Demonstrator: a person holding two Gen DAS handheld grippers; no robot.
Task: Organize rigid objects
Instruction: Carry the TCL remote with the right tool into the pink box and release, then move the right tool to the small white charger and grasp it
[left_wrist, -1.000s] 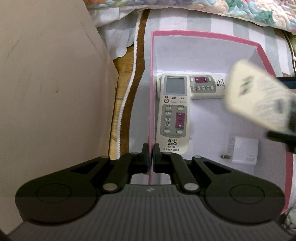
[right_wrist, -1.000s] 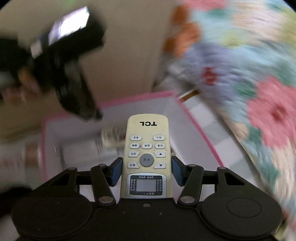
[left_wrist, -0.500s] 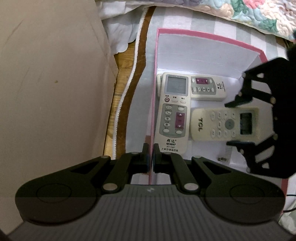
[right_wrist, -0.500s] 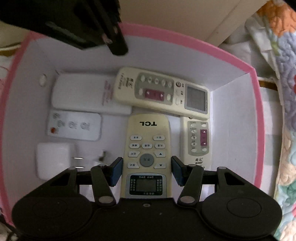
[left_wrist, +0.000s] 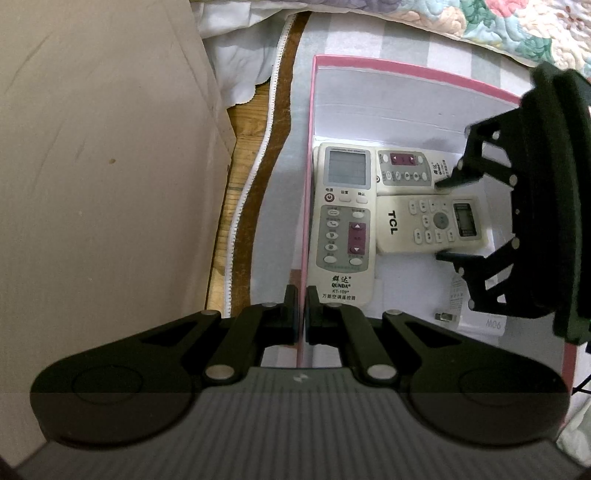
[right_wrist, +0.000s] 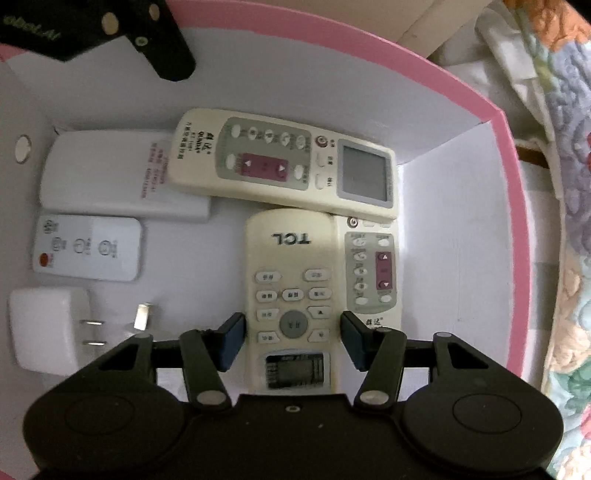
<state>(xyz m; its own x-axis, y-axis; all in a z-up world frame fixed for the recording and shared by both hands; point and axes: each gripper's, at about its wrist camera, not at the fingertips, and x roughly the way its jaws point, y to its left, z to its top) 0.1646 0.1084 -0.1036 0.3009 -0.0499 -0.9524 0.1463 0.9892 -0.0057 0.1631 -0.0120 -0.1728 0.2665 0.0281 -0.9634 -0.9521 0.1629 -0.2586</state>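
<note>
Five remotes (right_wrist: 291, 280) and one charger (right_wrist: 44, 332) fill the box (right_wrist: 513, 229).

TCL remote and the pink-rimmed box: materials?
TCL remote: hard plastic, matte cream, looks yellowed; moulded shell, grey rubbery-looking buttons. Pink-rimmed box: probably cardboard; thin flat walls, matte white inside, pink edge, creased corner.

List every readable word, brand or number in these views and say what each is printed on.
"TCL": cream remote lying between the right gripper's open jaws.
"QUNDA" and "KT-109+": long remote by the wall of the pink box.
"90W", seen upside down: white charger.
Chinese button labels, the small remote's print and the flat white remote's icons: too small or blurred to read.
</note>
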